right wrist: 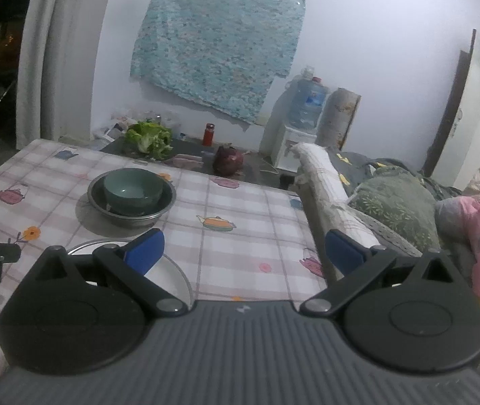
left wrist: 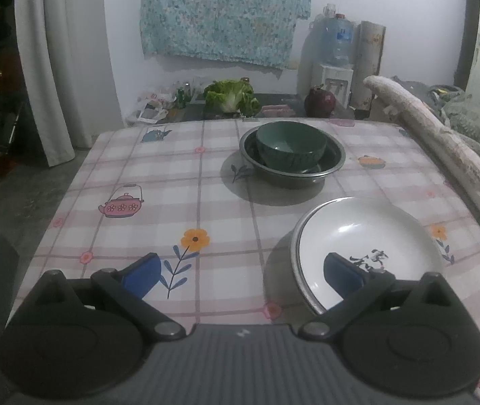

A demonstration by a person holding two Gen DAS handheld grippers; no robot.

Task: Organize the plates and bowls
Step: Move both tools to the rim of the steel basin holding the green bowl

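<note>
You have 3 dishes on the worktop (left wrist: 132,168): 1 green bowl (left wrist: 290,150), 1 metal basin (left wrist: 292,168) and 1 white plate (left wrist: 368,236). Take the metal basin as your landmark. The green bowl sits inside it, upright, and the pair stands toward the far side of the checked cloth. The white plate lies on the cloth on the near side of the basin and a little to its right, apart from it; it has a dark painted mark on its face and a metal-coloured rim.

Your left gripper (left wrist: 241,271) is spread wide with nothing between its 2 blue pads; the right-hand pad (left wrist: 343,275) shows in front of the plate's near part, but whether it touches the plate cannot be told.

Your right gripper (right wrist: 244,251) is also spread wide and empty, near the worktop's right edge, on the near side of the basin. In its view the plate (right wrist: 172,273) shows partly behind the left-hand pad (right wrist: 145,249).

Beyond the basin, off the worktop, you can see 1 head of leafy greens (left wrist: 231,96) and 1 dark red round vegetable (left wrist: 321,103).
</note>
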